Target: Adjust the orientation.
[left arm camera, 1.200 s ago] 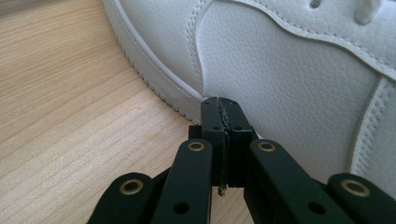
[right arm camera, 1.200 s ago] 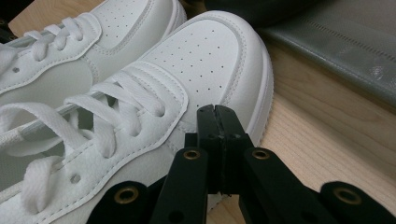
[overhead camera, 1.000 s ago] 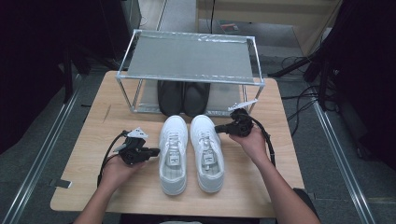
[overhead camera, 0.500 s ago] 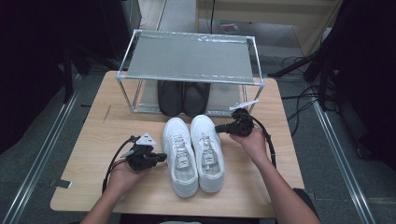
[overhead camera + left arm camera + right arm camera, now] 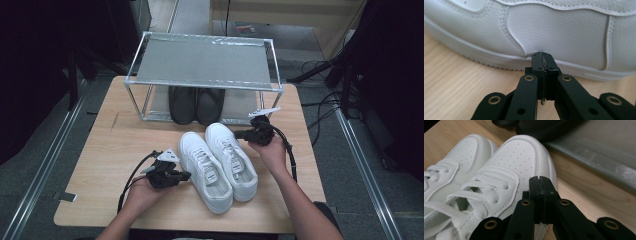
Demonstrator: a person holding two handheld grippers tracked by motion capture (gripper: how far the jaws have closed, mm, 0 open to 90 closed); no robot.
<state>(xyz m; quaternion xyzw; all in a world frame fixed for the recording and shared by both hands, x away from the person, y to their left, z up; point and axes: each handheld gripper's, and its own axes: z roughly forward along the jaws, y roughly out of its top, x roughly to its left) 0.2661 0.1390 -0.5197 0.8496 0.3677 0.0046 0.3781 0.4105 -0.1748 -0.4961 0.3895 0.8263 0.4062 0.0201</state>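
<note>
Both closed, empty grippers, left gripper (image 5: 184,175) and right gripper (image 5: 239,134), are pressed at nine and three o'clock against the table-centre white sneakers (image 5: 219,162); light, stiff-soled, best squeezed along the midsoles

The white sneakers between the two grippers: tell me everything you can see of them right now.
The pair of white leather-look lace-up sneakers stands upright, side by side and touching, on the light wooden table, toes toward the metal-framed shoe rack. They have perforated toe caps, white laces, stitched panels and ribbed white soles. They are angled slightly, heels toward the person's right. The left gripper, shut, presses against the left shoe's side near the sole; the right gripper, shut, rests against the right shoe's side near the toe.
</note>
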